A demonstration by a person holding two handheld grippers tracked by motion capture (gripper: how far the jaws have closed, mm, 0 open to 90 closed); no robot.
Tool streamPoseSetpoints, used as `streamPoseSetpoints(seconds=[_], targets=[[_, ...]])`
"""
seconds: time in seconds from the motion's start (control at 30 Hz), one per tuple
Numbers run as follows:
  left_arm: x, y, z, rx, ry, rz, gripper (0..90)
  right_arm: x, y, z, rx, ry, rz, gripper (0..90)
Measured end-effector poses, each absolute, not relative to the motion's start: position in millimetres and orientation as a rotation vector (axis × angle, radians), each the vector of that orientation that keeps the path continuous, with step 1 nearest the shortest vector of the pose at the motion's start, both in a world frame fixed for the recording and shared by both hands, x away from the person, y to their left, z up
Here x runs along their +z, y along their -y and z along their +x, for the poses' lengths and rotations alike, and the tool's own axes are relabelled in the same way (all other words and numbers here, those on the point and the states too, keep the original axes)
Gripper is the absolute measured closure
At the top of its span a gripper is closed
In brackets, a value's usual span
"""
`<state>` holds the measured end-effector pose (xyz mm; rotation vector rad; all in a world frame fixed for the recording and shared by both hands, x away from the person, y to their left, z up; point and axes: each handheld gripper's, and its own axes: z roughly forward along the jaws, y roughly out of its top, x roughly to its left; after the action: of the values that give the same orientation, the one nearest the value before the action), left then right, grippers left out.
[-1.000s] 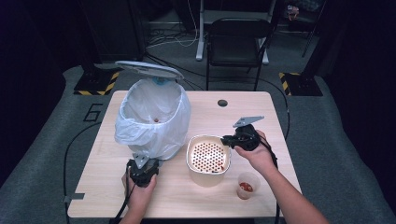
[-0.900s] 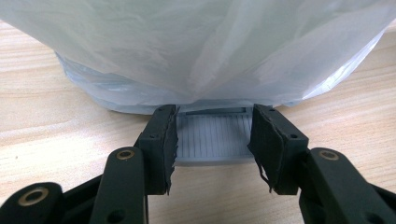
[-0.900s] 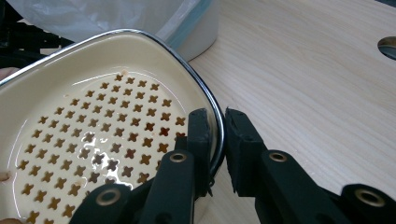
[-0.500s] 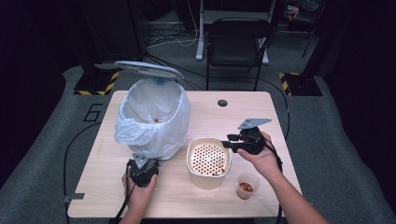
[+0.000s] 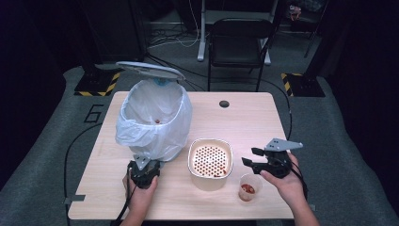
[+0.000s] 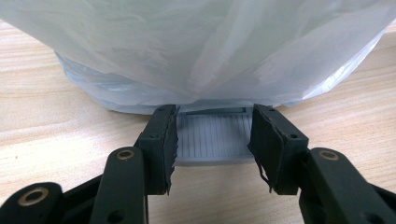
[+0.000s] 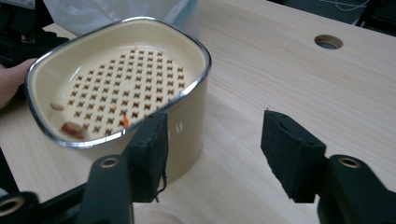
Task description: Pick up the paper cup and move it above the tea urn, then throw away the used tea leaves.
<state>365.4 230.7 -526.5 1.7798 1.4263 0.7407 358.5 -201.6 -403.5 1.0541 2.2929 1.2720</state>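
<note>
Wooden table [image 5: 254, 117], grey carpet [image 5: 339, 141], black chair [image 5: 240, 42].

a light wooden counter [image 5: 244, 117] is seen on a grey carpeted floor [image 5: 339, 141], with a round hole [image 5: 224, 103] near its far edge. a black chair [image 5: 237, 44] is placed beyond the counter. two yellow-and-black striped blocks [image 5: 96, 84] are set on the floor at the far corners. a small clear cup [image 5: 248, 187] with red bits inside is stood near the near edge.
</note>
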Motion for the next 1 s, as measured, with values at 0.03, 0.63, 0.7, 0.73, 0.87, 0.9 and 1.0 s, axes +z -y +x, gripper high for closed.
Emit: streamPoseSetpoints(seconds=[0.03,0.63,0.7,0.73,0.87,0.9,1.0], targets=[[-526.5,-230.5,365.4,0.741,-1.426,1.779,51.4,-406.5,204.5,354.7,1.267,-2.286,1.060,33.9],[-526.5,-230.9,365.7,0.748,-1.420,1.782,51.4,-437.9,214.2,334.1,1.301,-2.310,1.102,21.0],[-526.5,-230.8,365.7,0.747,-1.423,1.779,51.3,-436.9,211.5,330.9,1.321,-2.316,1.073,21.0],[-526.5,-230.8,365.7,0.747,-1.422,1.780,51.4,-436.8,211.3,330.0,1.320,-2.321,1.063,21.0],[-526.2,-230.9,365.6,0.744,-1.424,1.784,51.4,-438.4,209.7,328.0,1.333,-2.329,1.054,20.9],[-526.5,-230.9,365.7,0.748,-1.420,1.782,51.4,-440.8,208.9,326.6,1.327,-2.342,1.044,20.1],[-526.5,-230.8,365.7,0.747,-1.423,1.780,51.4,-444.4,206.6,323.8,1.327,-2.350,1.037,19.1]])
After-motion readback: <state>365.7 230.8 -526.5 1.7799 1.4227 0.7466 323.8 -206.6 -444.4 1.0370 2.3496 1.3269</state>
